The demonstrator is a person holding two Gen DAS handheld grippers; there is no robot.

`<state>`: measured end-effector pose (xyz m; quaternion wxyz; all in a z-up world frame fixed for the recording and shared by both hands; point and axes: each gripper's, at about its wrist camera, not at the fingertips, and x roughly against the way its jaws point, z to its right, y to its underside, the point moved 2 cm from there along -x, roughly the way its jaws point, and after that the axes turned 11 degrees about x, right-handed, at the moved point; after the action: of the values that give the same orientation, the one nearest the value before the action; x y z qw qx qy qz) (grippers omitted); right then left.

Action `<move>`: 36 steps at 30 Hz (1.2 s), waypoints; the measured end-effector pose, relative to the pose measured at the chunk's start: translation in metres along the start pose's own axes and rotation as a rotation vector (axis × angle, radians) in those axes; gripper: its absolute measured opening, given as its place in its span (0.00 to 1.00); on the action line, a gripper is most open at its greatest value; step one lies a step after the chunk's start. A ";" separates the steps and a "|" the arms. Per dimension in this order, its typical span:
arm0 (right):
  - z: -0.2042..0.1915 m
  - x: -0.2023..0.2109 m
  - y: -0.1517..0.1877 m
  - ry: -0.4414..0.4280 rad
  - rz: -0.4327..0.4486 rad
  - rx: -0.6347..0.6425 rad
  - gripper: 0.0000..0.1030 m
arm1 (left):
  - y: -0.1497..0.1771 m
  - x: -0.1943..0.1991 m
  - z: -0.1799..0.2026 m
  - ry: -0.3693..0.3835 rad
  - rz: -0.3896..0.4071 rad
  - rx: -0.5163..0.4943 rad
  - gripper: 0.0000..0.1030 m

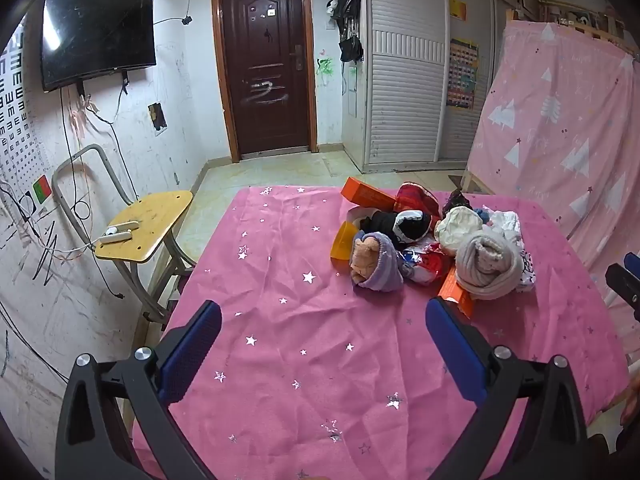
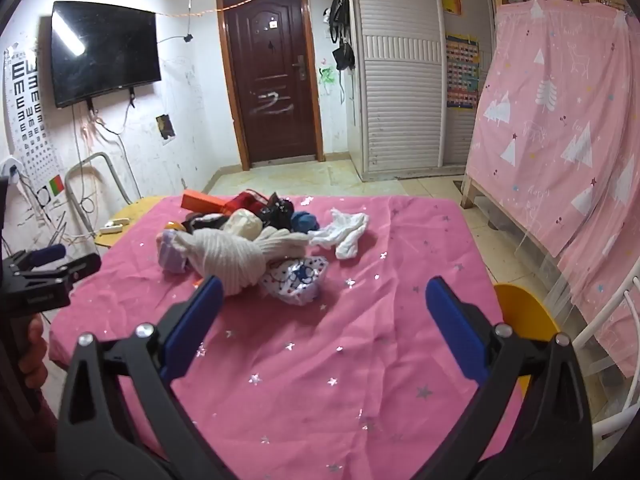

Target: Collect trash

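A pile of rolled socks, wrappers and boxes lies on the pink star-print tablecloth [image 1: 304, 344]. It holds a grey rolled sock [image 1: 486, 266], a purple sock [image 1: 378, 266], an orange box [image 1: 366, 196], a second orange box [image 1: 456, 298], a crumpled red and white wrapper [image 1: 424, 264] and an orange cup [image 1: 343, 242]. My left gripper [image 1: 324, 328] is open and empty, low over the cloth in front of the pile. My right gripper [image 2: 324, 304] is open and empty, just in front of the grey sock [image 2: 228, 260] and a patterned wrapper [image 2: 298, 280].
A yellow chair [image 1: 150, 224] with a power strip stands left of the table. A yellow seat [image 2: 524, 312] and white frame stand at the table's right edge. A pink curtained bed [image 2: 560, 120] is on the right. A door [image 1: 266, 60] and a TV [image 1: 96, 28] are behind.
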<state>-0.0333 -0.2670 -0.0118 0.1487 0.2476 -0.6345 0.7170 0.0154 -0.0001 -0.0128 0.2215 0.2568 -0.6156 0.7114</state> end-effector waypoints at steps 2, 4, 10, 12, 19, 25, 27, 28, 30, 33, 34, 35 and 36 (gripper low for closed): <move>0.000 0.000 0.000 0.001 0.004 -0.002 0.94 | 0.000 0.000 0.000 0.000 0.000 -0.001 0.91; 0.000 0.001 0.000 0.000 0.004 -0.003 0.95 | 0.000 0.000 0.000 0.000 -0.002 0.002 0.91; 0.000 0.001 0.000 -0.005 0.002 -0.003 0.94 | 0.000 0.000 0.000 -0.002 -0.002 0.001 0.91; 0.001 0.000 0.000 -0.002 0.001 -0.006 0.94 | 0.000 0.000 0.000 -0.002 -0.002 0.001 0.91; 0.000 0.001 0.000 -0.003 0.001 -0.004 0.94 | 0.000 0.000 0.000 -0.001 -0.003 0.002 0.91; 0.001 0.001 0.000 -0.004 0.002 -0.007 0.94 | 0.000 0.000 0.000 -0.003 -0.002 0.001 0.91; 0.001 0.001 0.000 -0.004 0.001 -0.006 0.94 | 0.000 0.000 0.000 -0.002 -0.002 0.001 0.91; 0.001 0.001 0.000 -0.004 0.002 -0.006 0.94 | 0.000 0.000 0.000 -0.003 -0.002 0.001 0.91; 0.001 0.001 0.000 -0.005 0.000 -0.007 0.95 | 0.000 0.000 0.000 -0.003 -0.002 0.001 0.91; 0.001 0.001 0.000 -0.005 0.001 -0.007 0.94 | 0.000 0.000 0.000 -0.003 -0.002 0.001 0.91; 0.001 0.001 0.000 -0.003 0.002 -0.007 0.94 | 0.000 0.000 0.000 -0.003 -0.002 0.001 0.91; 0.001 0.001 0.000 -0.005 0.002 -0.008 0.94 | 0.000 0.000 0.000 -0.003 -0.002 0.001 0.91; 0.001 0.001 0.000 -0.005 0.002 -0.008 0.94 | 0.000 0.000 0.000 -0.003 -0.002 0.001 0.91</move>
<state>-0.0338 -0.2682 -0.0116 0.1472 0.2483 -0.6379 0.7140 0.0153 0.0001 -0.0127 0.2211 0.2585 -0.6155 0.7110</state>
